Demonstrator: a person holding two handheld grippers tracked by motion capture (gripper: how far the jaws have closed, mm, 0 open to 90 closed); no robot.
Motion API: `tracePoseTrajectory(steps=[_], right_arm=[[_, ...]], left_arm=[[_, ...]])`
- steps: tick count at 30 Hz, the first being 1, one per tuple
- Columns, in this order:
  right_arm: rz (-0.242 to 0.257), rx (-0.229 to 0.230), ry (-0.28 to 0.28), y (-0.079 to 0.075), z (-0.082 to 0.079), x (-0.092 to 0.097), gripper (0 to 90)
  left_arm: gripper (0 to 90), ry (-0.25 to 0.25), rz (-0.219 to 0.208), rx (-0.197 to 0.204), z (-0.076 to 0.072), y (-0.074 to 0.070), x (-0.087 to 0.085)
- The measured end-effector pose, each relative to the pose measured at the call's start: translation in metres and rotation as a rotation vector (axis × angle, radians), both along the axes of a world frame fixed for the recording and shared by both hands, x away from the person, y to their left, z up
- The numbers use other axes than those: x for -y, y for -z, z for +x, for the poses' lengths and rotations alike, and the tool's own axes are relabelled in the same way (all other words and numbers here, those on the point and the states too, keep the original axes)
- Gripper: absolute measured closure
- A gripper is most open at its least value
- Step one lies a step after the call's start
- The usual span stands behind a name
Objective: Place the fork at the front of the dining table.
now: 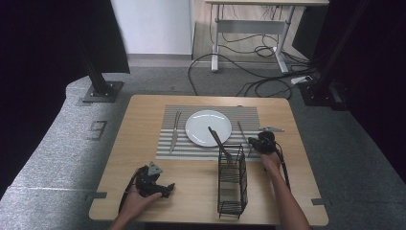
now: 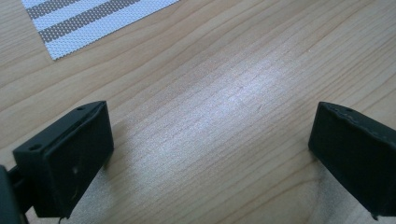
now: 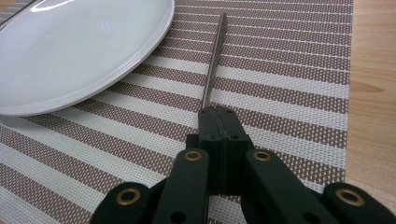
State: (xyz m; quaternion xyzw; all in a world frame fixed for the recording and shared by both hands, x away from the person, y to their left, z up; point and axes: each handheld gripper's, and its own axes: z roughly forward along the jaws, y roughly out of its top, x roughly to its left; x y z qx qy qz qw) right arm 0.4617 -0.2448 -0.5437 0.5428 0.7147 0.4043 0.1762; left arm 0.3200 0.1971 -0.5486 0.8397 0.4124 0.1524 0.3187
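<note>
My right gripper [image 1: 255,143] [image 3: 218,115] is shut on one end of a slim metal cutlery piece [image 1: 242,130] [image 3: 214,70]. The piece points away along the striped placemat [image 1: 249,117] [image 3: 289,93], just right of the white plate [image 1: 208,128] [image 3: 70,51]. Whether it rests on the mat or hangs just above it I cannot tell. My left gripper [image 1: 168,188] [image 2: 210,154] lies at the front left of the wooden table [image 1: 143,110], open, with only bare wood between its jaws.
A tall black wire basket [image 1: 232,179] stands in front of the plate with a wooden-handled utensil [image 1: 218,138] leaning out of it. Two cutlery pieces [image 1: 175,129] lie on the mat left of the plate. A corner of the placemat [image 2: 88,23] lies ahead of the left jaws.
</note>
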Motion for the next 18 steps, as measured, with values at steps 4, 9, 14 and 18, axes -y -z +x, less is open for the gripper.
tracePoseTrajectory(steps=[4,9,14,18], right_arm=[[-0.012,0.007,-0.004,-0.0005,-0.0005,-0.0003,86.9],[-0.017,0.017,-0.004,-0.0028,-0.001,0.002,80.7],[-0.001,0.026,-0.017,-0.0084,-0.0033,0.0057,73.5],[-0.01,0.015,-0.04,-0.0085,-0.0049,0.0018,71.8]], left_arm=[[0.0,-0.001,0.0,0.0,-0.0001,0.0,-0.0001],[0.0,-0.001,0.0,0.0,-0.0002,0.0,-0.0001],[0.0,-0.001,0.0,0.0,-0.0001,0.0,-0.0001],[0.0,-0.001,0.0,0.0,-0.0002,0.0,-0.0001]])
